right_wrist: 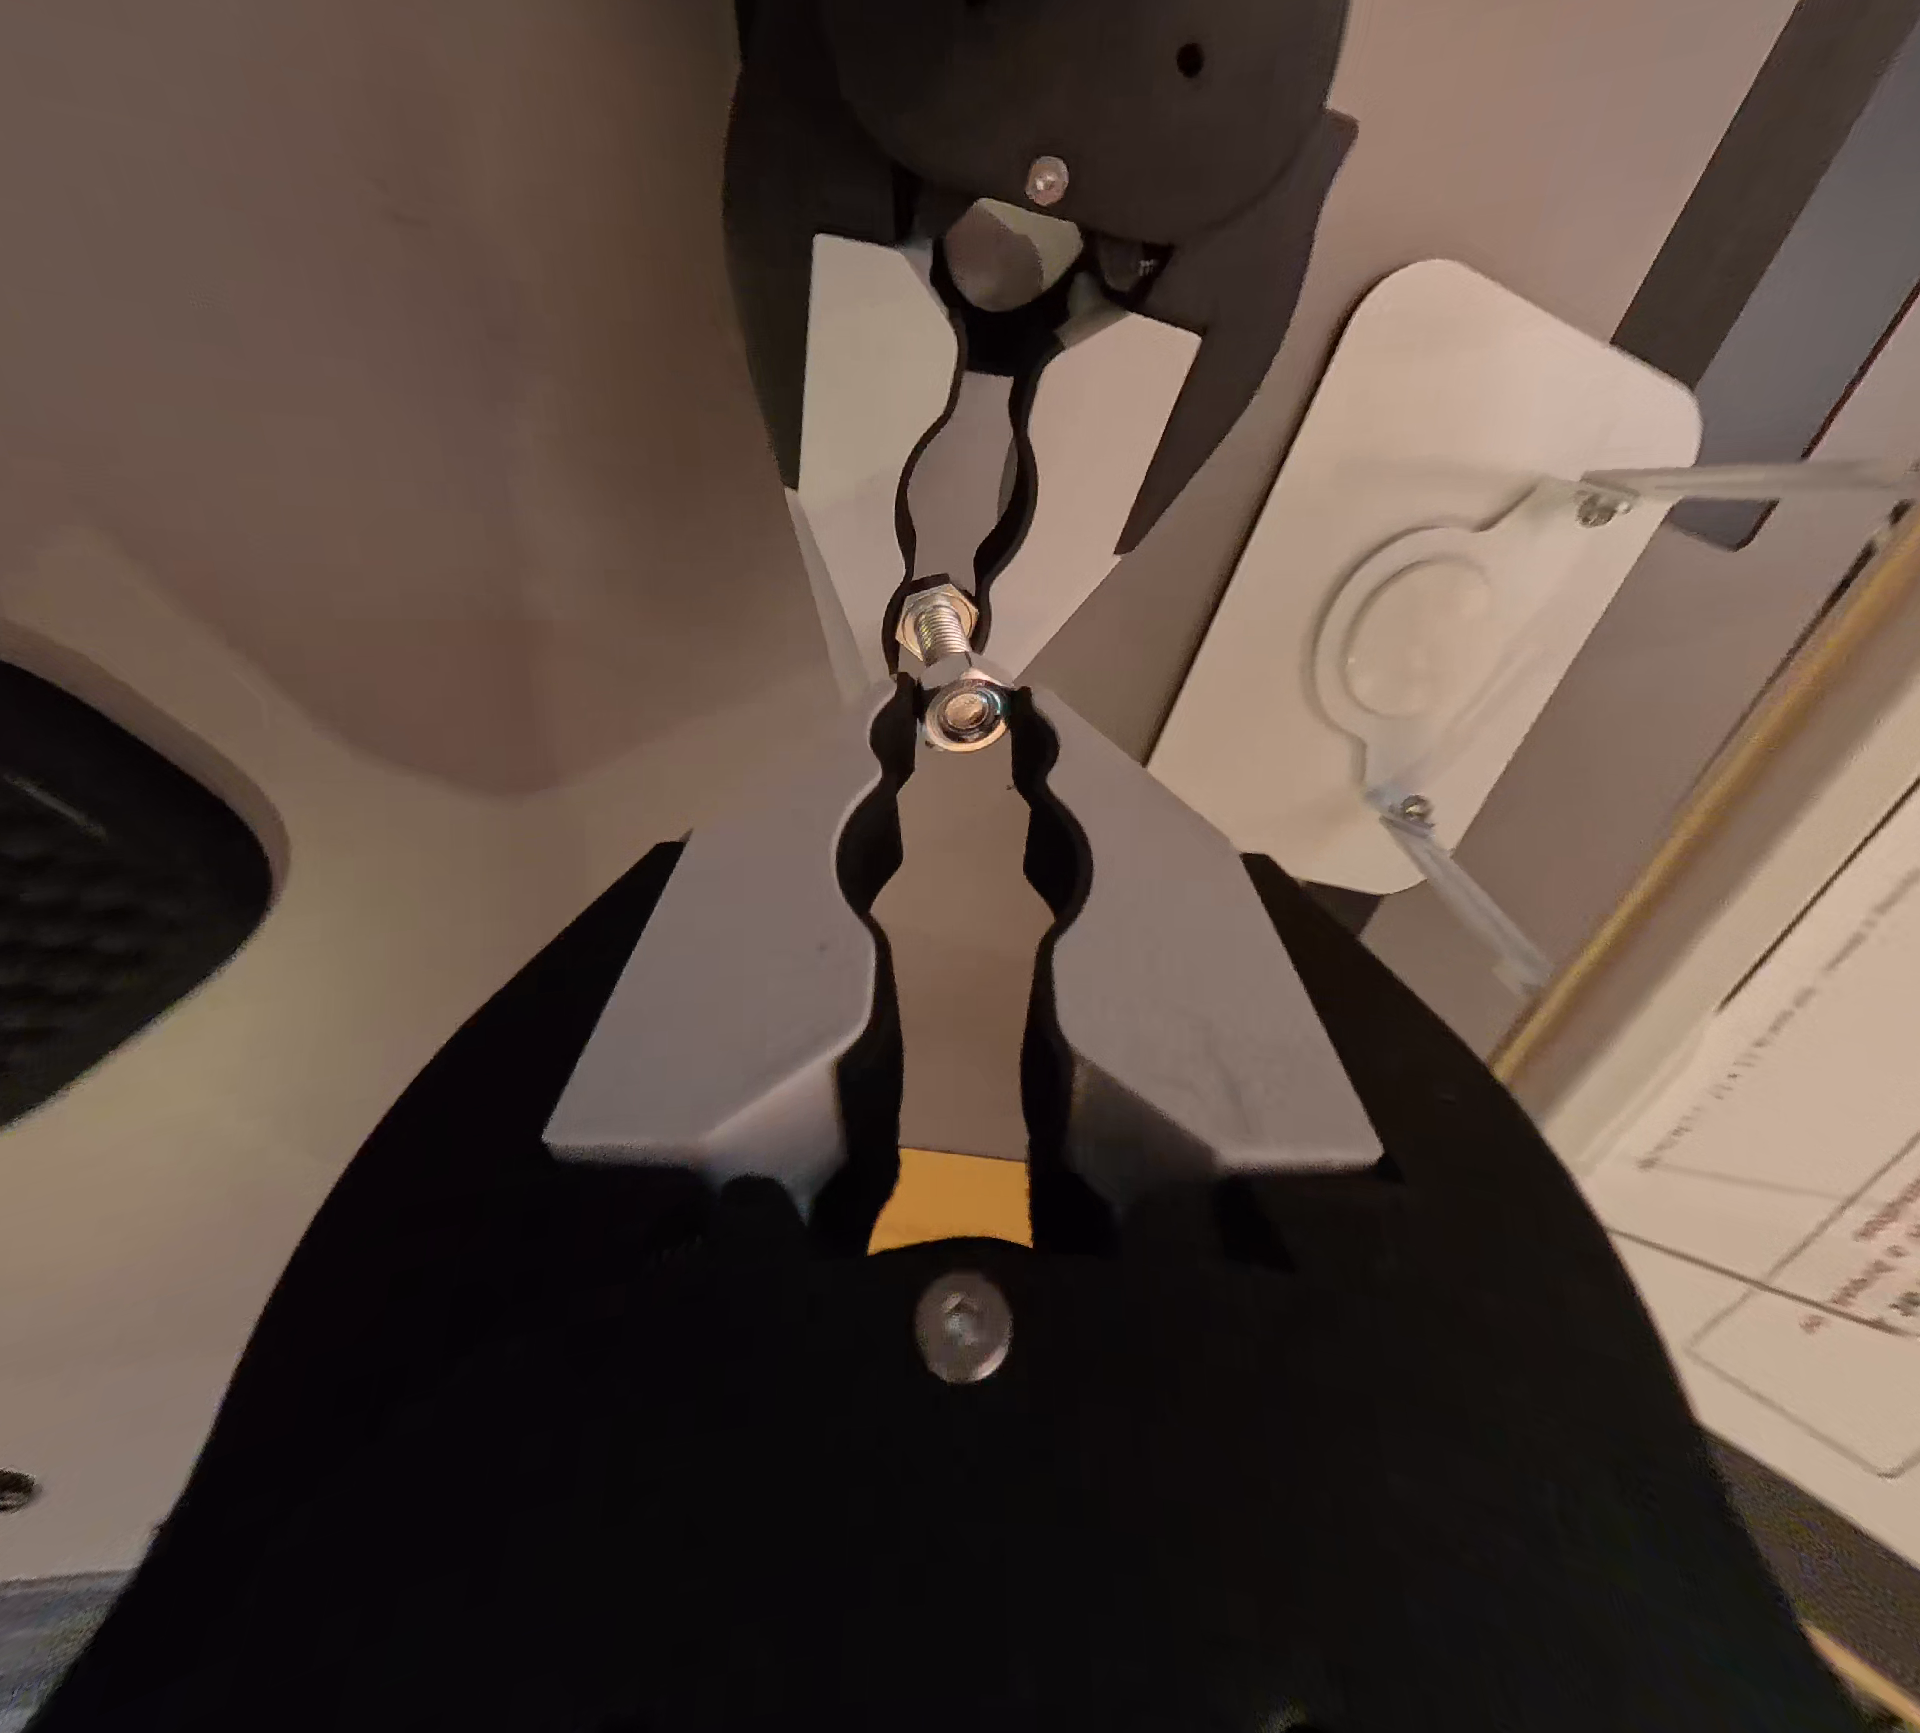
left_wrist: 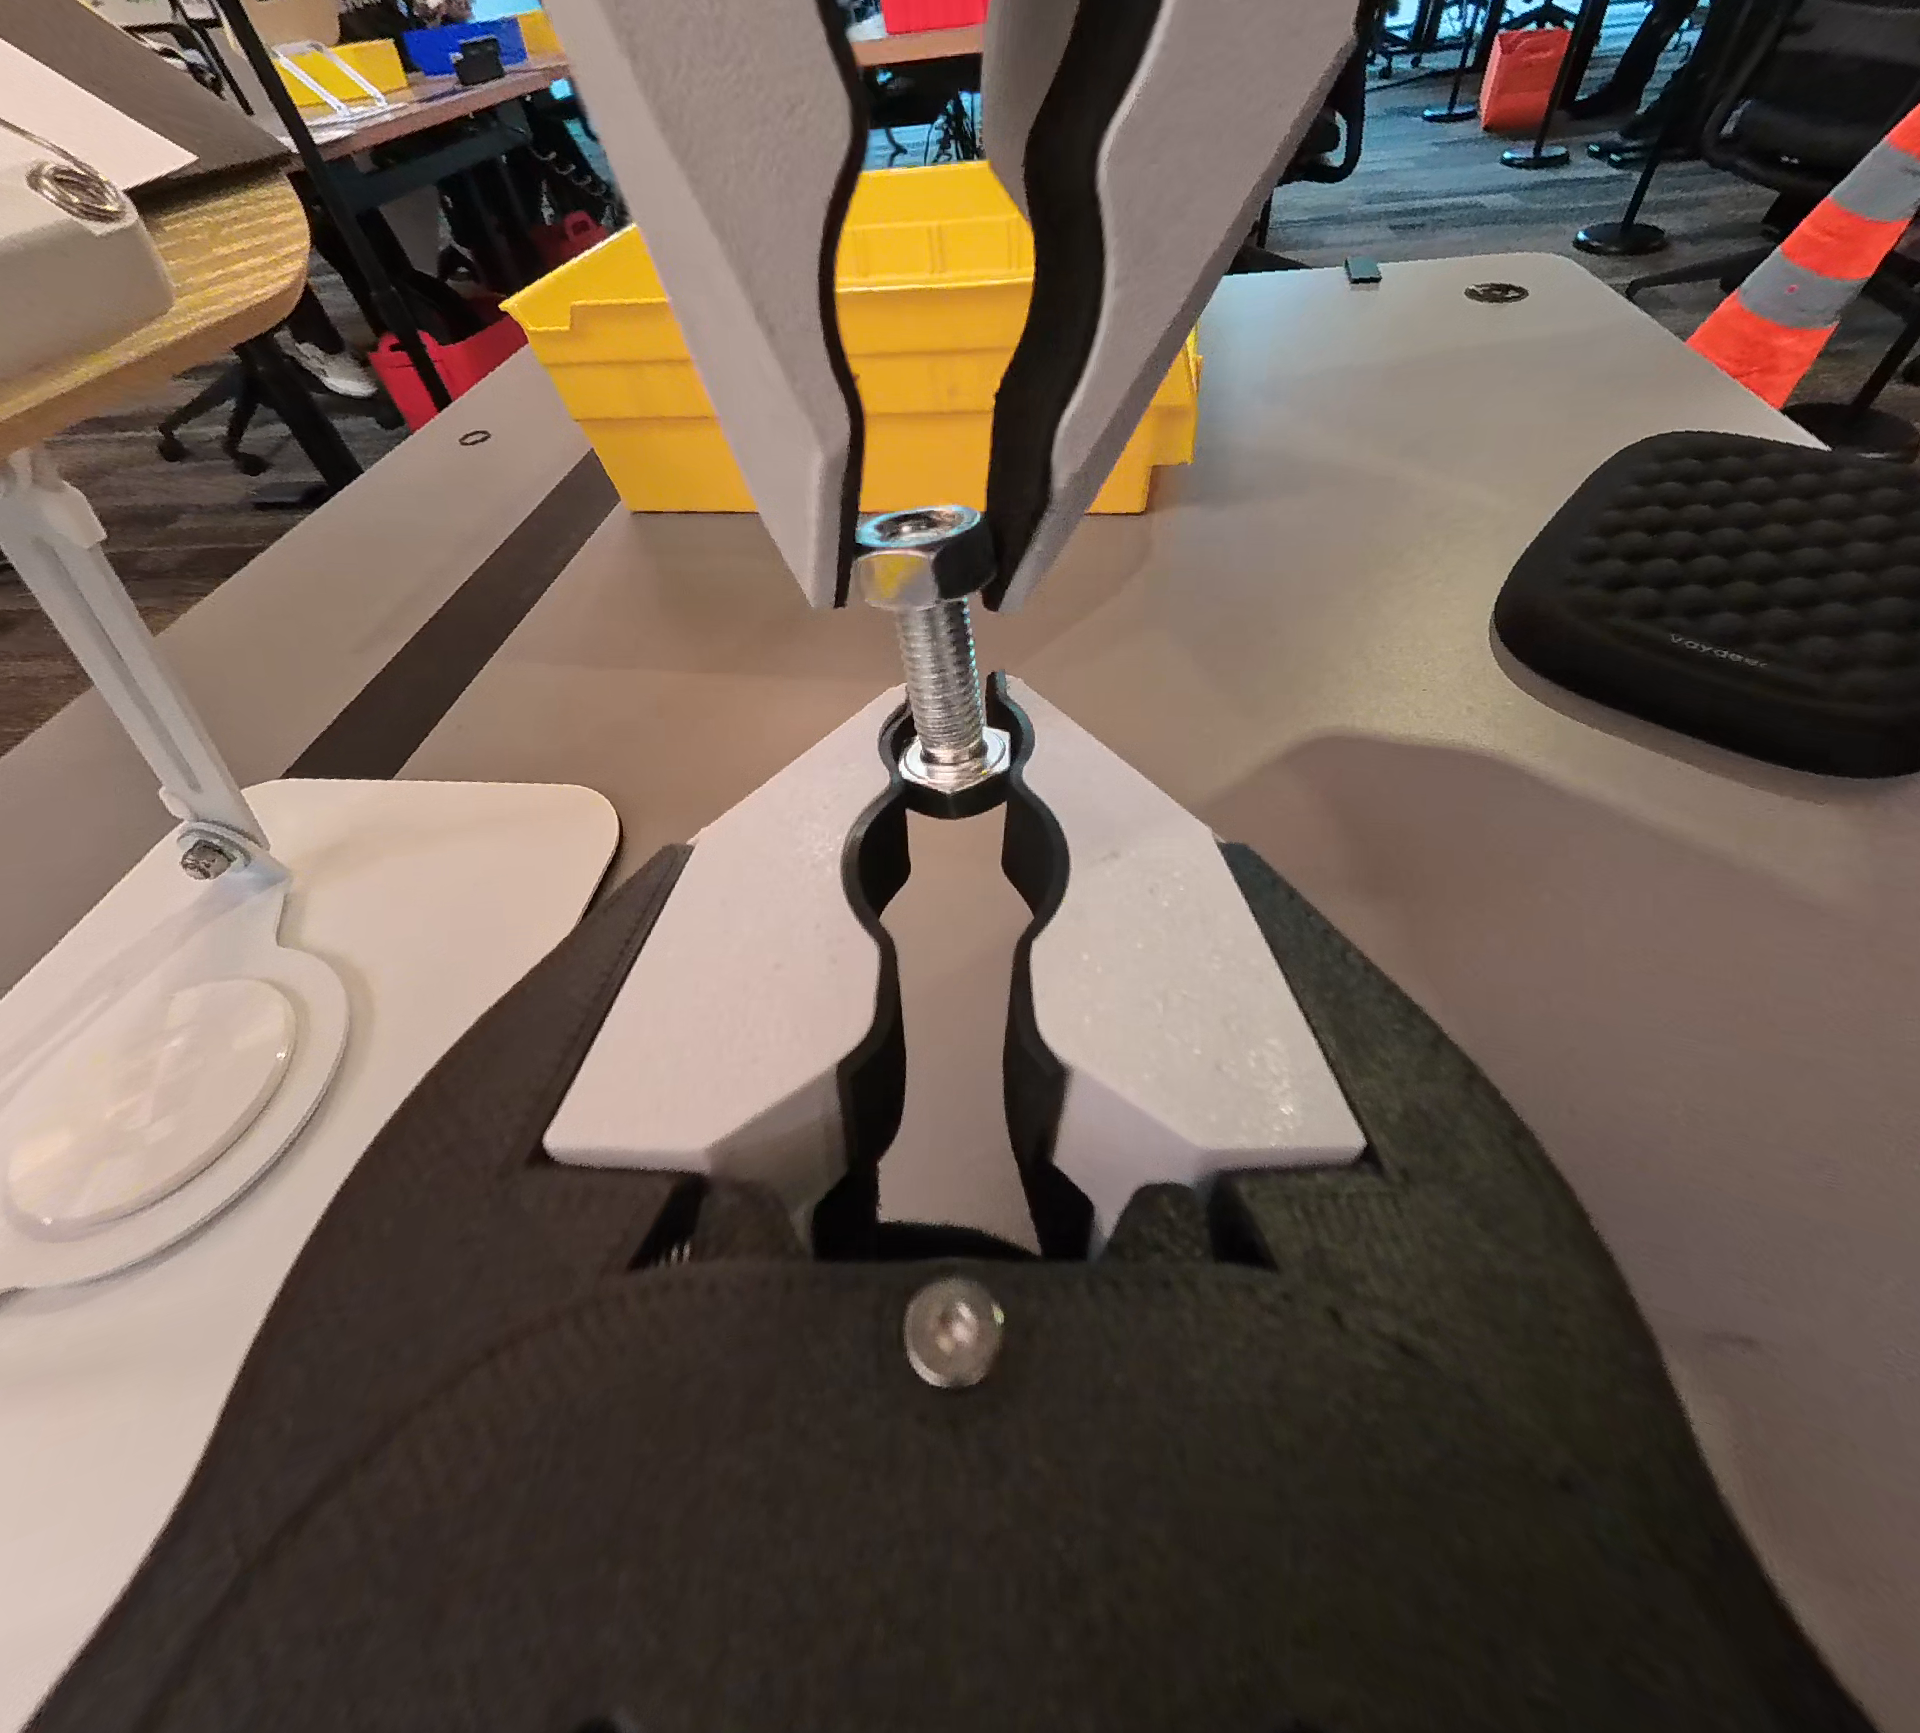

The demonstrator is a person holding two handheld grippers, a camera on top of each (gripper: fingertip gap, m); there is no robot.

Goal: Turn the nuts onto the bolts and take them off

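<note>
A silver bolt (left_wrist: pixel 935 675) stands upright above the grey table (left_wrist: pixel 1455 956), held between both grippers. My left gripper (left_wrist: pixel 951 748) is shut on the hex nut (left_wrist: pixel 951 769) threaded low on the bolt's shaft. My right gripper (left_wrist: pixel 920 582) comes down from above and is shut on the bolt's hex head. In the right wrist view my right gripper (right_wrist: pixel 966 707) pinches the bolt head (right_wrist: pixel 964 715) seen end-on. Beyond it the left gripper (right_wrist: pixel 935 623) grips the nut (right_wrist: pixel 925 618).
A yellow bin (left_wrist: pixel 935 333) stands on the table behind the grippers. A black wrist rest (left_wrist: pixel 1745 603) lies at the right. A white stand base (left_wrist: pixel 312 904) sits at the left. An orange cone (left_wrist: pixel 1829 249) stands beyond the table's right edge. A paper sheet (right_wrist: pixel 1766 1216) lies nearby. Tip to tip, the grippers are about 5 cm apart.
</note>
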